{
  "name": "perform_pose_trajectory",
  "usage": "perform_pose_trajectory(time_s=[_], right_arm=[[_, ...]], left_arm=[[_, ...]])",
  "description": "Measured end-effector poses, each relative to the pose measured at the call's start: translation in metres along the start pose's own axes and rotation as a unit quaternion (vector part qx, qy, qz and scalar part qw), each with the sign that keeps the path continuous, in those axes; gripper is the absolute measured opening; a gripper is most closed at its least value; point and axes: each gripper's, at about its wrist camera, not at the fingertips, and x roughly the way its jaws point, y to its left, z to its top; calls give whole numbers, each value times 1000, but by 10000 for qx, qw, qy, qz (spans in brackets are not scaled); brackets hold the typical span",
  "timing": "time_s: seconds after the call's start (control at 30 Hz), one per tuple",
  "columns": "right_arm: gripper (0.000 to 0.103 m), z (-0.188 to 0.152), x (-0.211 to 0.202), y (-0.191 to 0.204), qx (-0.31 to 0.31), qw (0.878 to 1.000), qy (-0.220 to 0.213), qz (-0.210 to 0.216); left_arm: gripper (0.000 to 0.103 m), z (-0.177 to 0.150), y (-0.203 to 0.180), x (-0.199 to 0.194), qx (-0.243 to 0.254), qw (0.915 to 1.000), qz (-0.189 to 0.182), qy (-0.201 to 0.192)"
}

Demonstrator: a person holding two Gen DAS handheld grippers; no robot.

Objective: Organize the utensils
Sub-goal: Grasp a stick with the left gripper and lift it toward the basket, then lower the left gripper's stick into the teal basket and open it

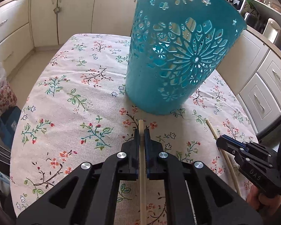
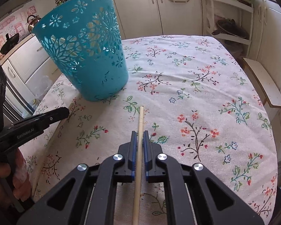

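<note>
The left gripper point(image 1: 141, 133) clamped a pale wooden chopstick point(image 1: 142, 168); the right gripper point(image 2: 140, 136) clamped a second pale wooden chopstick point(image 2: 138, 150). Ahead on the floral tablecloth point(image 2: 196, 75) stood a teal perforated plastic basket point(image 1: 170, 56), cream cabinets point(image 1: 75, 9) behind

Bright, soft daylight fills both fisheye views; edges bow and darken, a glare spot flares on the perforated teal plastic basket point(image 1: 178, 56).

One teal basket point(image 1: 178, 56), two chopsticks point(image 1: 142, 168) point(image 2: 138, 150), two grippers point(image 1: 142, 133) point(image 2: 140, 134).
</note>
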Motion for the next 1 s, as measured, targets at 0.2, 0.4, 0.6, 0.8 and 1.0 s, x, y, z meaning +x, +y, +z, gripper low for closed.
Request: perform_pose_trajectory(time_s=[0.2, 0.4, 0.6, 0.8, 1.0], right_arm=[[7, 0, 1, -5, 100, 9999, -15, 88], [7, 0, 1, -14, 295, 9992, -16, 278], [7, 1, 3, -15, 347, 9989, -17, 326], [7, 1, 3, -20, 408, 9984, -16, 399], [7, 2, 4, -22, 482, 9977, -12, 476]], left_arm=[[5, -1, -14, -16, 133, 9989, -437, -95], [5, 6, -46, -59, 489, 9918, -1115, -397], [5, 53, -62, -120, 421, 9792, -1536, -1260], [5, 105, -72, -161, 487, 9654, -1646, -1964], [5, 121, -77, -182, 549, 9592, -1694, -2197]])
